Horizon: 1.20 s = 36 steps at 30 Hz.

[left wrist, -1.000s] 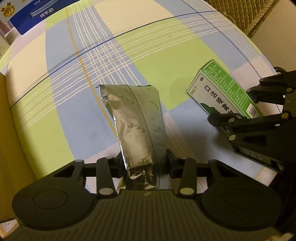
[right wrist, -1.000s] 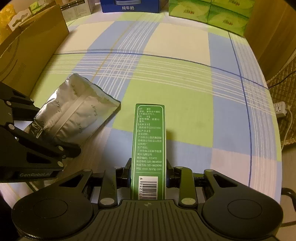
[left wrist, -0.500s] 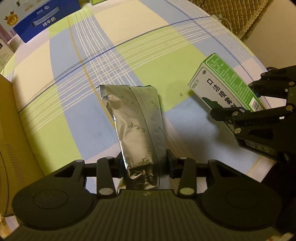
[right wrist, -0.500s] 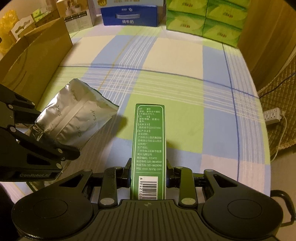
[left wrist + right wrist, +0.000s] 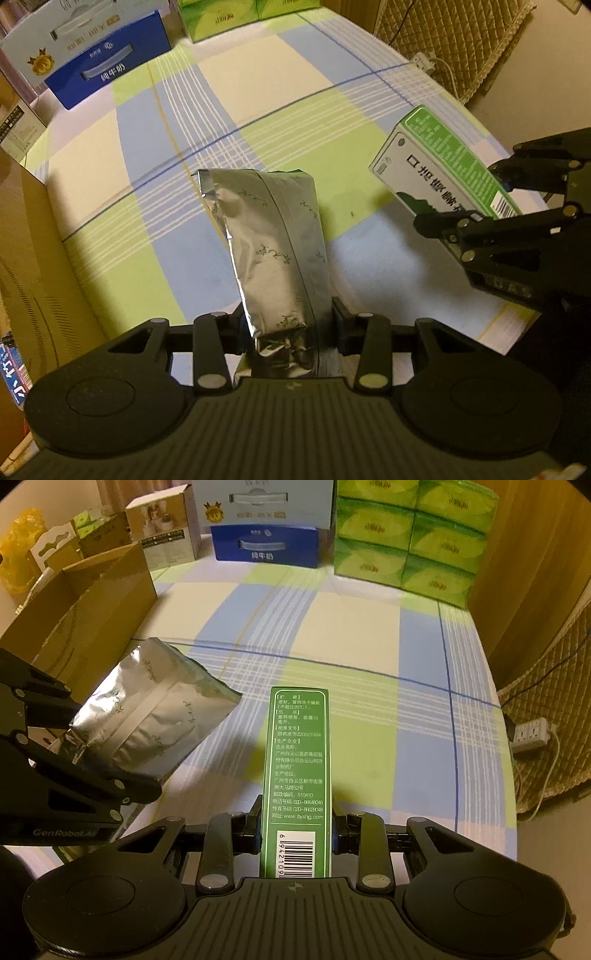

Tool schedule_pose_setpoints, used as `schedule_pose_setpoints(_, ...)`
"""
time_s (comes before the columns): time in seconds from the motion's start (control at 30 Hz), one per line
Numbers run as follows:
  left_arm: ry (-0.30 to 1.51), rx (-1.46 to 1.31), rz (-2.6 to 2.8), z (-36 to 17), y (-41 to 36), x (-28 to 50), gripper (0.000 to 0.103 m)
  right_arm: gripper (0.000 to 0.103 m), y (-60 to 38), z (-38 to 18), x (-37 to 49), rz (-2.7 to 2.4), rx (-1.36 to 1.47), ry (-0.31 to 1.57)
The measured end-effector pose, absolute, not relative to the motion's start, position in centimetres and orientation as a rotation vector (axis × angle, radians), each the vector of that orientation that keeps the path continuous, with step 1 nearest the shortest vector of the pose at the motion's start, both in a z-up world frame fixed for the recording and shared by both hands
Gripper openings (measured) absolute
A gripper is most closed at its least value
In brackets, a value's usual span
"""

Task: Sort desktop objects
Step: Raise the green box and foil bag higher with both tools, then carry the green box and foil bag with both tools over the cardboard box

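Note:
My left gripper [image 5: 288, 328] is shut on a silver foil pouch [image 5: 273, 243] and holds it above the checked tablecloth [image 5: 221, 122]. The pouch also shows in the right wrist view [image 5: 147, 716], with the left gripper [image 5: 79, 755] at the left edge. My right gripper [image 5: 295, 829] is shut on a green and white medicine box [image 5: 297, 760], also held above the cloth. In the left wrist view the box [image 5: 439, 166] and right gripper [image 5: 472, 199] are at the right.
An open cardboard carton [image 5: 85, 616] stands at the left. A blue milk box [image 5: 266, 546], green tissue packs [image 5: 410, 535] and small boxes [image 5: 166, 531] line the far edge. A power strip [image 5: 528, 734] lies beyond the right edge.
Both grippers have risen with their objects; the cloth looks farther below and the boxes at the far edge have come into view.

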<state>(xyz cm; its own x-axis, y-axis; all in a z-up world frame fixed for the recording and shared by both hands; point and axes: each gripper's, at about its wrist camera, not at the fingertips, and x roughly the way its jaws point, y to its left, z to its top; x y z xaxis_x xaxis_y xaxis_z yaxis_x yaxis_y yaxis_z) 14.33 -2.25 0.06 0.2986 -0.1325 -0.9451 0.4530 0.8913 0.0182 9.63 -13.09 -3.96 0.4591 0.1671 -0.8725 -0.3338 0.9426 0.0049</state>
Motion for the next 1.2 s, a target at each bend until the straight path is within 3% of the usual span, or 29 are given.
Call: schedule_pose_setpoints(1.2, 1.094, 0.264, -0.39, 8.6, 0.4, 11.7, 0.037, 0.028, -9.5, 3.2, 7.5, 0.368, -0.172, 0.901)
